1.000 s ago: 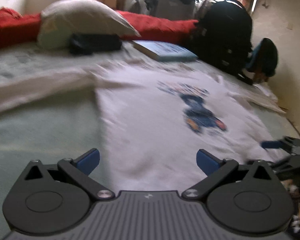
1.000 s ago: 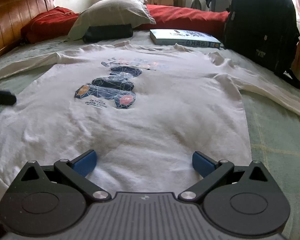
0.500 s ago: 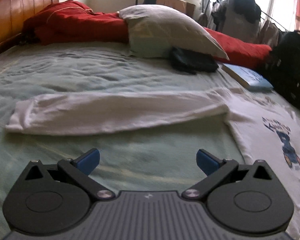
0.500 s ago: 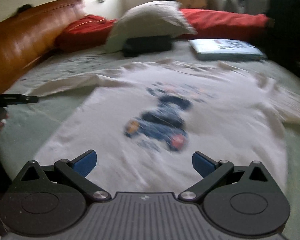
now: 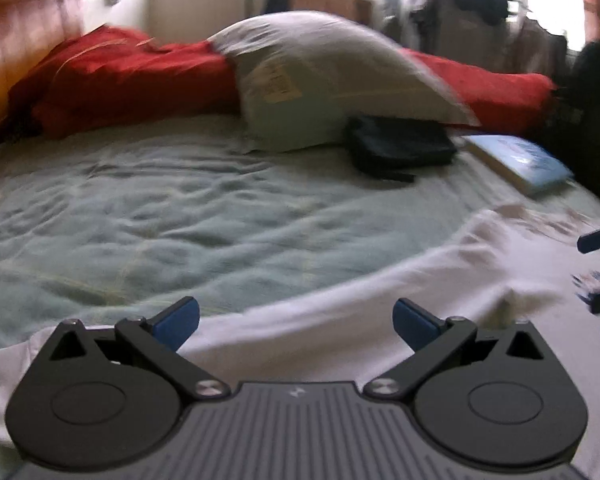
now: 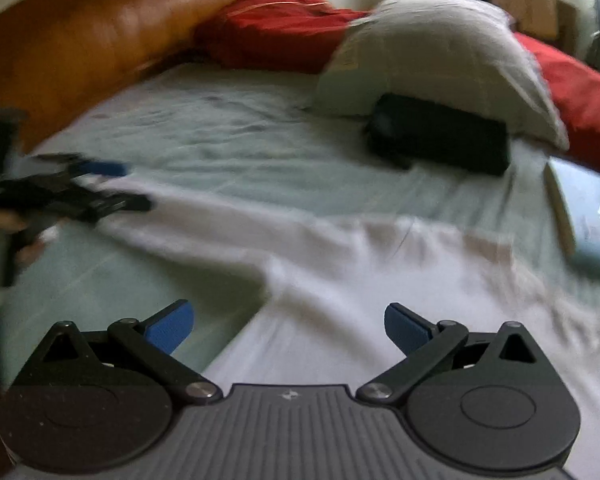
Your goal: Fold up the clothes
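Hovering wide open over the shirt's left sleeve point(image 5: 340, 320), the left gripper point(image 5: 296, 320) apparently needed lowering to pinch it, the right gripper point(image 6: 286, 326) likewise spread

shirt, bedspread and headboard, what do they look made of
Shirt: soft white knit, probably cotton jersey, matte; it lies limp and wrinkles softly.
Bedspread: pale green woven or terry-like cloth, matte, with a rumpled, nubby surface; blur leaves the weave open.
Headboard: likely varnished wood, orange-brown with glossy highlights, though blur hides any grain.
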Demonstrator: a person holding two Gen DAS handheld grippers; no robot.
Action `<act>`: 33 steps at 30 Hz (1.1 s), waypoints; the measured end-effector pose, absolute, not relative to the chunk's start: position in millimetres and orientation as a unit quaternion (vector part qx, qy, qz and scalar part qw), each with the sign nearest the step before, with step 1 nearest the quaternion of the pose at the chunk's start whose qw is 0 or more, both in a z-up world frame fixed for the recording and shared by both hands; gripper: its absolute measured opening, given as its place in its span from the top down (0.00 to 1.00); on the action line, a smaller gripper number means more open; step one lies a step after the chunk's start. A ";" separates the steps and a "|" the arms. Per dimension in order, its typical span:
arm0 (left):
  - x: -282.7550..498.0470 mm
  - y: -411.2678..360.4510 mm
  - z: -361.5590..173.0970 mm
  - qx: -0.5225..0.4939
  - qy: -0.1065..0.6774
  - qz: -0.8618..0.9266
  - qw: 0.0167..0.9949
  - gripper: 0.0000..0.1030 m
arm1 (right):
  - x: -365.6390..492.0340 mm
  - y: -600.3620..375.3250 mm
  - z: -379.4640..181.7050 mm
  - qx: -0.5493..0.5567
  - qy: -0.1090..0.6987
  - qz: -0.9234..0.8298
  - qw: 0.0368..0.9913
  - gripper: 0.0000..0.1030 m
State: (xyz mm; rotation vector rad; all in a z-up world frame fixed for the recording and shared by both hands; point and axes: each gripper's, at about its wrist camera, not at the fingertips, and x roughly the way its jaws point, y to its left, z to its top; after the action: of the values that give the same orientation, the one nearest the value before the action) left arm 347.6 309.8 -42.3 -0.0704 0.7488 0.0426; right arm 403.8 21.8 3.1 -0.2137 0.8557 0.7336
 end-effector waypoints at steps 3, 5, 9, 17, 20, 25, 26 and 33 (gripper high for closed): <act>359.1 320.8 -49.2 -0.041 0.375 0.039 0.925 0.01 | 437.4 50.8 -8.2 -0.100 0.412 0.312 0.850 0.00; 356.0 323.6 -53.7 -0.037 0.379 0.043 0.924 0.01 | 454.7 71.5 -14.7 -0.102 0.418 0.306 0.849 0.00; 346.0 326.6 -62.8 -0.026 0.387 0.049 0.921 0.01 | 473.5 109.1 -29.1 -0.120 0.416 0.293 0.853 0.00; 326.1 332.8 -80.9 -0.004 0.402 0.061 0.914 0.01 | 442.0 130.6 -56.1 -0.200 0.390 0.307 0.845 0.00; 318.6 331.3 -80.5 0.000 0.400 0.061 0.915 0.01 | 426.5 126.9 -58.3 -0.219 0.370 0.310 0.848 0.00; 317.3 324.5 -60.5 -0.011 0.366 0.036 0.930 0.01 | 421.5 120.3 -58.4 -0.210 0.371 0.312 0.849 0.00; 321.5 323.1 -58.3 -0.019 0.360 0.025 0.932 0.01 | 420.3 119.3 -58.6 -0.210 0.369 0.313 0.850 0.00; 323.4 311.8 -62.6 -0.028 0.367 0.003 0.930 0.01 | 420.4 105.3 -56.4 -0.199 0.369 0.356 0.835 0.00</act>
State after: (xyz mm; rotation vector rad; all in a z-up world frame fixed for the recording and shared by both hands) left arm 323.4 311.8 -62.6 -0.0574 0.7519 0.0062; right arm 420.4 105.3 -56.4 -0.4205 0.7809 0.7537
